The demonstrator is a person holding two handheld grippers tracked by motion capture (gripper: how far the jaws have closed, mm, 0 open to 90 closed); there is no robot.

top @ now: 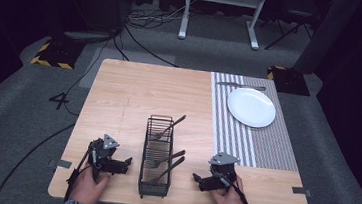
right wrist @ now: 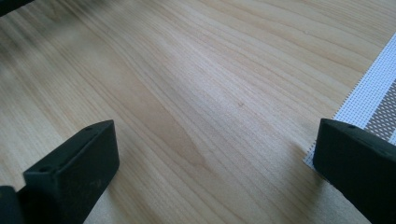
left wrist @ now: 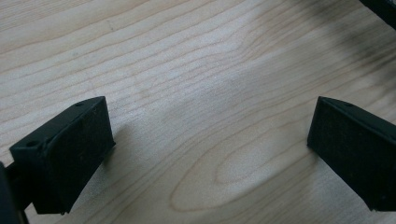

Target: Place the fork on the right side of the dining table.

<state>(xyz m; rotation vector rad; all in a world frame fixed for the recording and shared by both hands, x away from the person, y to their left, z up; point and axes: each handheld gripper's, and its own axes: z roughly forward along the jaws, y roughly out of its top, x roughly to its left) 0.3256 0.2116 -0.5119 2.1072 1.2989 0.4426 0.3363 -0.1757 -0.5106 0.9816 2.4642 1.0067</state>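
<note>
Both grippers rested on the wooden surface (top: pixel 135 87), the left gripper (top: pixel 123 164) and right gripper (top: pixel 196 180) flanking a black wire basket (top: pixel 157 157) holding forks (top: pixel 169 126). From above, a white plate (top: pixel 251 107) lay on a striped mat (top: pixel 265 140). Each gripper view showed spread, empty fingers (left wrist: pixel 70 149) over bare wood.

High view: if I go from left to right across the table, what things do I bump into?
Left gripper → black wire basket holding forks → right gripper → striped placemat → white plate.
</note>
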